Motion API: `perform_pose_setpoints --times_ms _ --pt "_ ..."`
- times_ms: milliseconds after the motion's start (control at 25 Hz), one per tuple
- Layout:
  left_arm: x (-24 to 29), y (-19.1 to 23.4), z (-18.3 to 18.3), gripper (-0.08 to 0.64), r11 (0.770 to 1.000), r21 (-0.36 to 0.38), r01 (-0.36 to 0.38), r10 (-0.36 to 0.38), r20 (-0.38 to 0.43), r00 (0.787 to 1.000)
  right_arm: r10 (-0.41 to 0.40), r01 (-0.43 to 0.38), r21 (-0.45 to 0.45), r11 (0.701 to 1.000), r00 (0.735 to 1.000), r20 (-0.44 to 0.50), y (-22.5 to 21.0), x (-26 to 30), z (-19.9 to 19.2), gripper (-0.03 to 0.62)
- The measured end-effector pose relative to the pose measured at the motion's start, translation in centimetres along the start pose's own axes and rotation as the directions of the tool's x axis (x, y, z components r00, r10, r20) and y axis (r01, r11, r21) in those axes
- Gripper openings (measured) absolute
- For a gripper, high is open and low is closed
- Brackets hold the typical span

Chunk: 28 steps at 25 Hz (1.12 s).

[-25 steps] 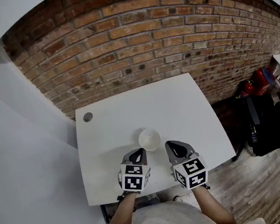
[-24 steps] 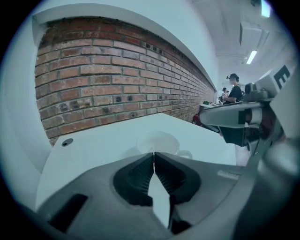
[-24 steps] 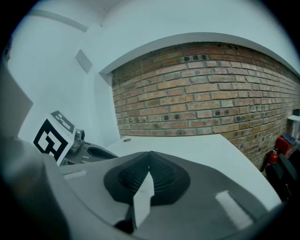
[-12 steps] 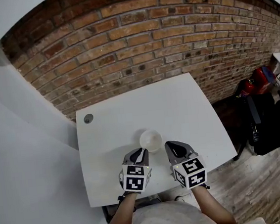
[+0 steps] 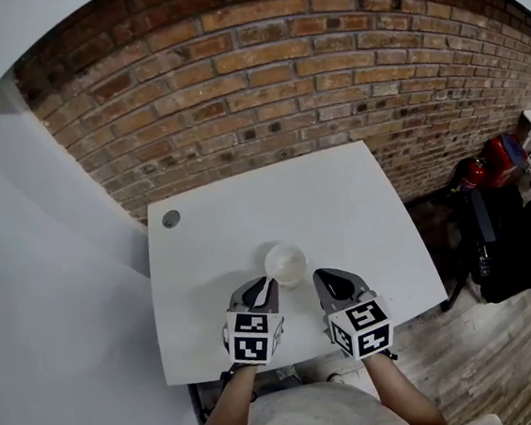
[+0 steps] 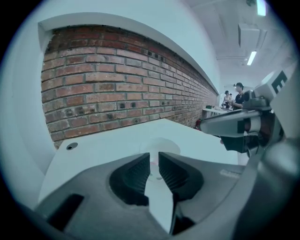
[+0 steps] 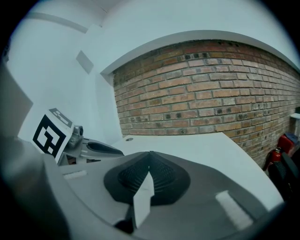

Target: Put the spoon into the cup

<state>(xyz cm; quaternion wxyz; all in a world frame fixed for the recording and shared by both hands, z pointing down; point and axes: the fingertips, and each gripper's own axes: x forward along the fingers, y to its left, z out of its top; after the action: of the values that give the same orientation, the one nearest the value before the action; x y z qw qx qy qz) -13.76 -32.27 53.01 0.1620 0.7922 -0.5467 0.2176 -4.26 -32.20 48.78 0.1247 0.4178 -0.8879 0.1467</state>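
Left gripper [image 5: 259, 292] pinches the spoon [image 5: 267, 285] beside the cup [image 5: 285, 263] — right gripper [image 5: 332, 280] closed, empty — best lowered squarely inside the rim.

Cup [image 5: 285, 263] being borne by tabletop [image 5: 340, 199] near front edge; spoon [image 5: 265, 289] being held before it in left gripper [image 5: 260, 290], right gripper [image 5: 327, 278] alongside.

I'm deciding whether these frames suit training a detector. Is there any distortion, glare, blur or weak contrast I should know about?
Head view: strong fisheye, so the brick wall's courses bow; the white cup barely separates from the white table. Left gripper view: bluish cast, ceiling light blown out, near fingers slightly soft. Right gripper view: black vignette at the corners, even light, no glare.
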Motion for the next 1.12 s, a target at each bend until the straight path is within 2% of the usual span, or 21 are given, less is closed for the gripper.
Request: perform_pose_setpoints --times_ms 160,560,800,1120 --pt "-1.4 0.4 0.9 0.043 0.999 -0.043 -0.032 0.035 0.051 0.998 0.023 -0.023 -0.016 1.000 1.000 0.004 0.5 -0.7 0.2 0.007" --pt "-5.6 -0.8 2.8 0.029 0.992 -0.095 -0.089 0.104 0.165 0.981 0.081 -0.079 -0.077 0.994 0.996 0.028 1.2 -3.4 1.5 0.006" --pt "-8.1 -1.3 2.5 0.011 0.982 -0.138 -0.129 0.155 0.194 0.969 0.118 -0.112 -0.105 0.988 0.992 0.050 1.8 -5.5 2.1 0.006" --pt "-10.3 -3.7 2.0 -0.002 0.976 -0.147 -0.160 0.189 0.218 0.957 0.156 -0.146 -0.135 0.980 0.986 0.063 2.4 -8.3 1.8 0.006"
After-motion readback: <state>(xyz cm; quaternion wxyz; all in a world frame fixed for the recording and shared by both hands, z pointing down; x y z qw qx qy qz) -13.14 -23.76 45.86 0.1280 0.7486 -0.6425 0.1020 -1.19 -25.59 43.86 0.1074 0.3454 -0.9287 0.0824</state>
